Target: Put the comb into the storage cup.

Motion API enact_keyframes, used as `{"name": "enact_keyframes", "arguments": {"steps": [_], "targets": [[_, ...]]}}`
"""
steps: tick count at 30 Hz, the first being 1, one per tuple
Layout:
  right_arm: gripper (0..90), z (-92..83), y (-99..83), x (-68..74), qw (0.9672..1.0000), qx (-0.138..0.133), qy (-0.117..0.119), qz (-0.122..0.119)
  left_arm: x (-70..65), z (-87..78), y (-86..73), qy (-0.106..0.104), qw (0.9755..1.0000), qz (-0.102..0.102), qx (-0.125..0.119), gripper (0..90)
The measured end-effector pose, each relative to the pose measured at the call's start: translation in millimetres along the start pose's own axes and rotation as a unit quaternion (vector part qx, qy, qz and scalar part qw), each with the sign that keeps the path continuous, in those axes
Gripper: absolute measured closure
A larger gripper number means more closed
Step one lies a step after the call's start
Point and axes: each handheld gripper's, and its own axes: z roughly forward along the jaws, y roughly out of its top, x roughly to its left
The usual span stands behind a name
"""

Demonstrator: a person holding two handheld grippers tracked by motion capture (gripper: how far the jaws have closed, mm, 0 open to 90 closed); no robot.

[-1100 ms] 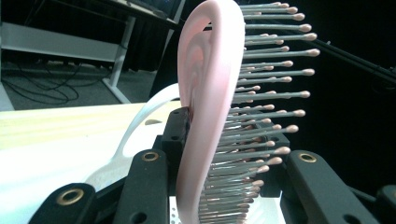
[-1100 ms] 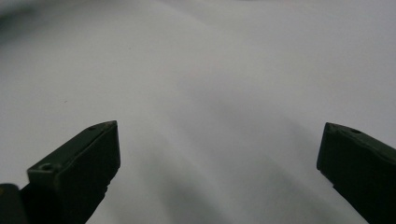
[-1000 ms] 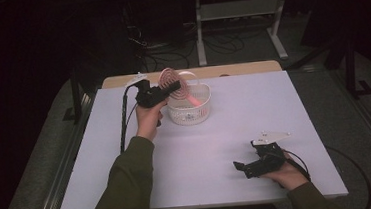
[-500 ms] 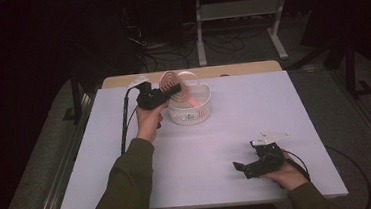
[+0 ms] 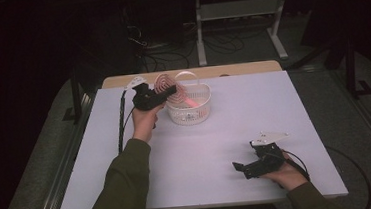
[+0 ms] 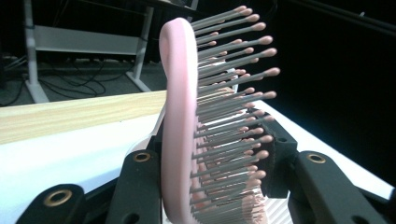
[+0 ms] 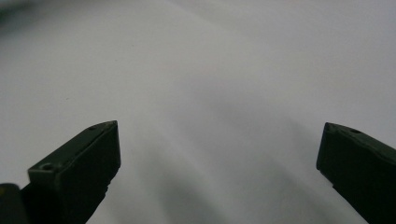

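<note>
While the high view looks down, the left tongs (image 5: 171,91) hold a pink plastic paddle hairbrush (image 5: 164,83) over the rim of a white slotted plastic basket (image 5: 189,113) near the far edge of the pale worktop (image 5: 217,147); the right tongs (image 5: 239,167) rest well apart, near the front edge, in a dark room with cables on the floor. Along the left gripper view, the jaws have just been easing apart, yet the pads flank the hairbrush (image 6: 180,116), seemingly touching: light, stiff, smooth-backed, best taken by its solid rim, since the bristles flex. Through the right gripper view, jaws stand wide open over bare worktop (image 7: 224,70).
</note>
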Motion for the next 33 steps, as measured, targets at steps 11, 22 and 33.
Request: {"name": "enact_keyframes", "arguments": {"steps": [11,22,33], "targets": [[0.0,0.0,-1.5,-2.2,1.0,-0.001,-0.002,0.003,4.1,-0.2,-0.7,0.019,0.9997,0.017,0.006,54.8],[0.0,0.7,-3.0,-3.5,1.0,0.0,-0.004,0.006,4.0,-1.3,-0.3,0.046,0.9971,0.056,0.023,46.8],[0.0,1.5,-2.8,-4.3,1.0,0.001,-0.004,0.002,3.5,-7.4,1.6,0.054,0.994,0.087,0.039,32.1]]}}
